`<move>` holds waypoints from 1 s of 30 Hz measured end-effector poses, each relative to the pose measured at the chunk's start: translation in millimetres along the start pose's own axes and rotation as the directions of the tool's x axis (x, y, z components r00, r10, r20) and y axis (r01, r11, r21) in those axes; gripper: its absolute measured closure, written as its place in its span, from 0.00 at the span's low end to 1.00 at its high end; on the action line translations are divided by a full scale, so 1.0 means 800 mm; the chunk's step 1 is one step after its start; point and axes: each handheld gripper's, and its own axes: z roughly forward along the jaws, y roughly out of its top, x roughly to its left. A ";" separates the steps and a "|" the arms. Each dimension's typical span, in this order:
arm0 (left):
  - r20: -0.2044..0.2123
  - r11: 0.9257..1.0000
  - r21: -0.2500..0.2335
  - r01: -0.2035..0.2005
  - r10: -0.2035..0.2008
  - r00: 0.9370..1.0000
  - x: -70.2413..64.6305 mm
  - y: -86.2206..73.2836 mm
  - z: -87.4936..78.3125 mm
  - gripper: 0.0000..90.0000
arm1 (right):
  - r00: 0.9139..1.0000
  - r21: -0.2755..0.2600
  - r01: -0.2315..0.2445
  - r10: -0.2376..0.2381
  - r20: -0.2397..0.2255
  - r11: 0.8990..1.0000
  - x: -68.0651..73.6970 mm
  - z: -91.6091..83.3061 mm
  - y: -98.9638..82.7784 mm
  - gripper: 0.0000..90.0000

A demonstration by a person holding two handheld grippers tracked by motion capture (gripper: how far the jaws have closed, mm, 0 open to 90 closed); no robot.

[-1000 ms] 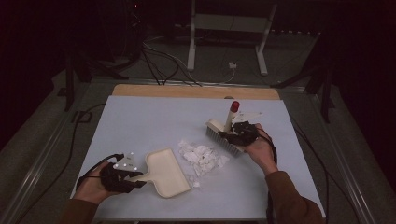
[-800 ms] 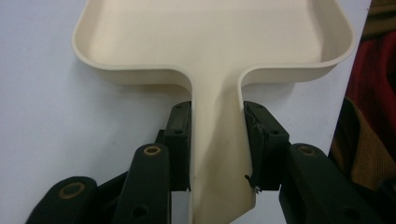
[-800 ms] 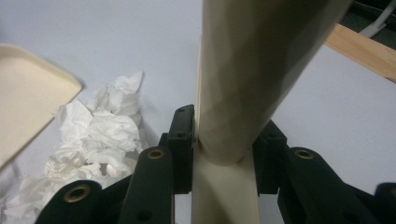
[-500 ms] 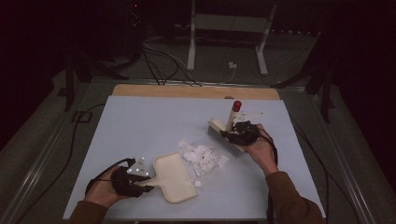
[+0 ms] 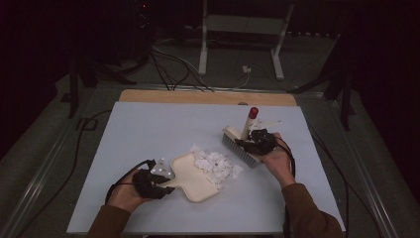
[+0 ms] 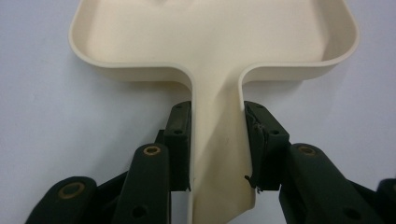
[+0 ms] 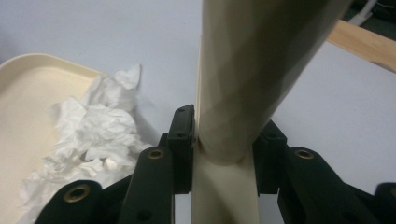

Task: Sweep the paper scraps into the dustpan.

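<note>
Left gripper [image 6: 217,149] clamps the cream plastic dustpan [image 5: 193,176]; right gripper [image 7: 223,154] clamps the cream red-tipped brush [image 5: 241,145]. White crumpled paper scraps [image 5: 215,164] straddle the pan's lip — sweeping judged barely begun, most remains.

Your sleeves are brown. Both grippers, left gripper [image 5: 154,184] and right gripper [image 5: 255,142], are black with brass-ringed jaw pivots, trailing black cables; a grey three-cornered plate tops the left.
</note>
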 end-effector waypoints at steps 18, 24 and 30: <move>-0.022 1.000 -0.028 0.005 -0.005 1.000 0.017 -0.023 -0.036 0.74 | 1.000 0.010 -0.025 0.025 0.012 1.000 0.000 0.001 -0.003 0.74; -0.023 1.000 -0.016 0.026 -0.026 0.999 0.038 -0.018 -0.030 0.74 | 1.000 0.011 -0.024 0.024 0.014 1.000 0.003 0.002 -0.002 0.74; 0.000 1.000 0.014 0.010 -0.010 1.000 0.051 -0.012 -0.023 0.74 | 0.999 0.017 -0.032 0.032 0.017 0.999 0.002 0.000 -0.004 0.74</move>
